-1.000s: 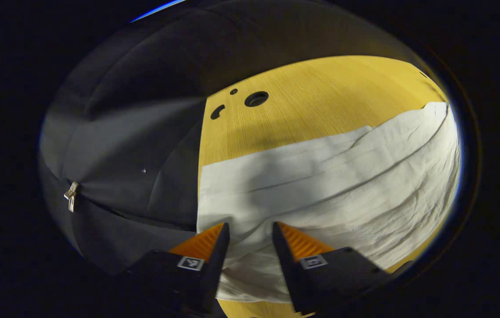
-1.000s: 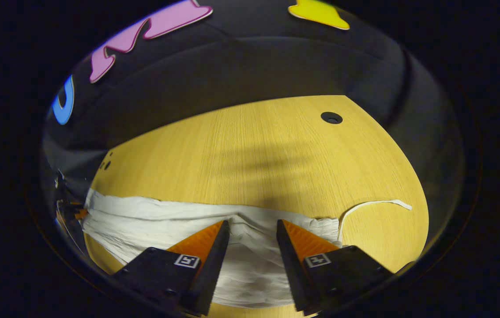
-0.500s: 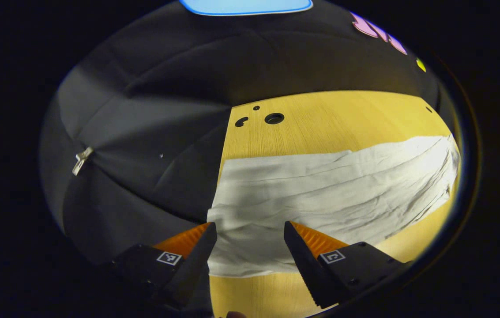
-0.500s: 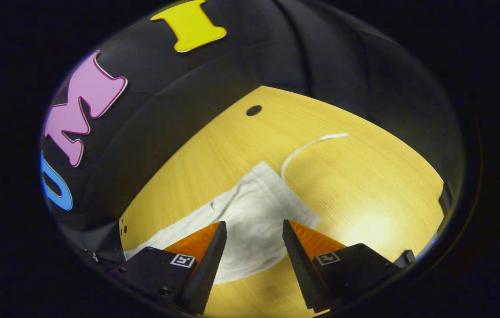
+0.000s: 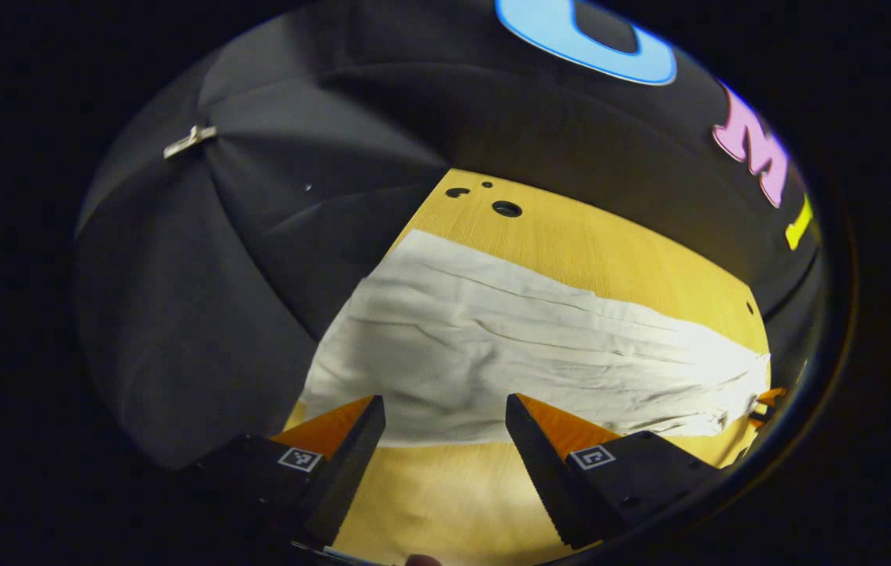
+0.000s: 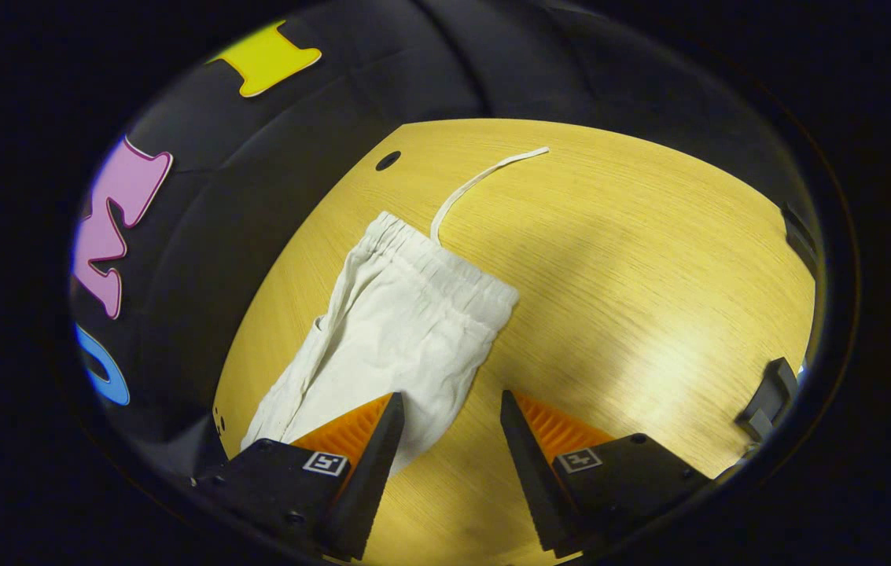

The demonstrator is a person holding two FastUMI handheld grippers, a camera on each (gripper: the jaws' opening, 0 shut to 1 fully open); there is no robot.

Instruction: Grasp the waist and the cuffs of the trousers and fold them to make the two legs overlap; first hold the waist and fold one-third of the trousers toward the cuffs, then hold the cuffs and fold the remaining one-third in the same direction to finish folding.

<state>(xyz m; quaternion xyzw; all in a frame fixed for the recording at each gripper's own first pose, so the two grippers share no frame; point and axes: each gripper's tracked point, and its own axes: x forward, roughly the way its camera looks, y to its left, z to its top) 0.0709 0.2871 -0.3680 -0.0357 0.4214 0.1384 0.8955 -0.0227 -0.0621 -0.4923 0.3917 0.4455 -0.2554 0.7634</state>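
Observation:
White trousers lie flat on the yellow wooden table, folded lengthwise with the legs overlapping. In the left gripper view the cuff end lies at the left near the table edge, and my left gripper hovers open just short of the near hem, holding nothing. In the right gripper view the elastic waist of the trousers points away, with a white drawstring trailing beyond it. My right gripper is open above the table beside the trousers' near edge, empty.
Round holes pierce the table near its far corner, and another hole shows past the waist. A dark bracket sits at the table's right edge. Black cloth walls surround the table. A metal clip hangs on the cloth.
Both grippers have pulled back and lifted off the trousers, which now lie flat. The right gripper view has swung to show the waist and drawstring; the left gripper view has tilted.

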